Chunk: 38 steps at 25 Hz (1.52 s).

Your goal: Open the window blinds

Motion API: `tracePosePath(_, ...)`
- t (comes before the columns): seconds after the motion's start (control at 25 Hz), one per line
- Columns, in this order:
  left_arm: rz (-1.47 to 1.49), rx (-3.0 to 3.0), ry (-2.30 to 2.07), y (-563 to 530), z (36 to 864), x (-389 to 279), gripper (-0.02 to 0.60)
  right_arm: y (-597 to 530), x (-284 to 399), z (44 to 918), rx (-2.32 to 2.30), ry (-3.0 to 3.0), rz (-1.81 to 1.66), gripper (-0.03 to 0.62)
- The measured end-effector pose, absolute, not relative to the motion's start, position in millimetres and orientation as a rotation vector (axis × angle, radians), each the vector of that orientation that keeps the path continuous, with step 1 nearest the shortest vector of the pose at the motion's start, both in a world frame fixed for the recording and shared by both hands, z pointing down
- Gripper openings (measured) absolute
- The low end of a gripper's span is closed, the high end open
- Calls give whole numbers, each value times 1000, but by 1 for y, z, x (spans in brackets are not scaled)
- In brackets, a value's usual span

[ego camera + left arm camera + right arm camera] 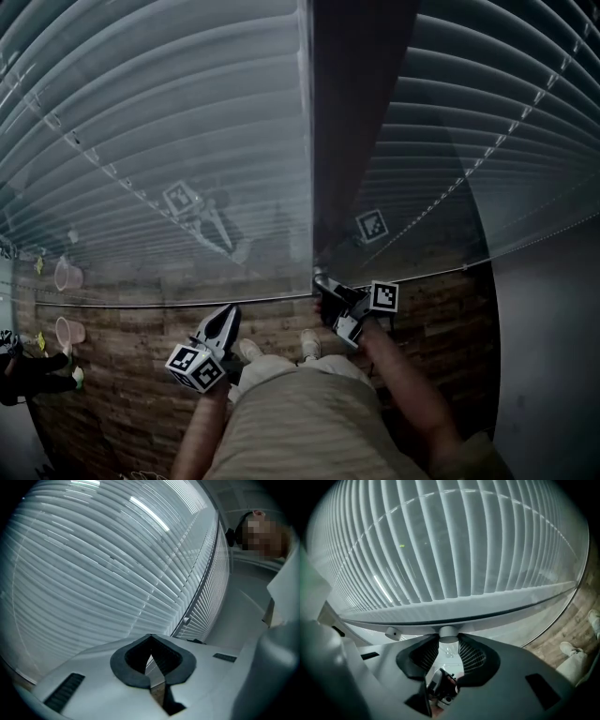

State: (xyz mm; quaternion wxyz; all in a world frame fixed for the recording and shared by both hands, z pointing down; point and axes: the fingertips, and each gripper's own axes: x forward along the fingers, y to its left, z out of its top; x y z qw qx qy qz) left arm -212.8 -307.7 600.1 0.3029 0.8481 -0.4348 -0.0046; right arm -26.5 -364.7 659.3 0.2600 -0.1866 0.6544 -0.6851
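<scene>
Two slatted white blinds hang shut before me, the left blind (159, 141) and the right blind (478, 131). Each ends in a bottom rail (141, 305). My right gripper (324, 287) reaches level to the rail's end by the dark post. In the right gripper view my right gripper (448, 641) is shut on a small white knob (448, 633) that sticks out under the rail (487, 605). My left gripper (229, 317) hangs lower and to the left, shut and empty. In its own view the left gripper (150, 644) shows only slats (93, 573) ahead.
A dark window post (356, 112) divides the two blinds. A second knob (392, 632) sits on the rail left of the held one. Brick-patterned floor (122, 394) lies below, with my shoes (249, 350), two pink cups (67, 275) and a grey wall (553, 356) at right.
</scene>
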Motion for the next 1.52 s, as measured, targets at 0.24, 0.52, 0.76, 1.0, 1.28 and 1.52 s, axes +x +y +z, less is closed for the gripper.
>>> tracePosePath(0.24,-15,2250,-1165,-303,600,-214,15,-366,-22,660,-765,2009,-1741,129)
tracePosePath(0.52,-17,2243,-1161,-300,602,-213,15,-364,-25,662,-1411,2615,-1587,129)
tracePosePath(0.76,-22,2251,-1141,-297,601,-209,15,-357,-21,669,-2100,3386,-607,124)
tracePosePath(1.0,-23,2244,-1143,-297,602,-215,15,-352,-16,673,-2032,3423,-502,49)
tracePosePath(1.28,54,2259,-1033,-297,615,-194,15,-335,-7,680,-1545,2979,-1189,134)
tracePosePath(1.52,197,2288,-885,-320,632,-108,30,-336,6,674,-1540,2921,-1142,143)
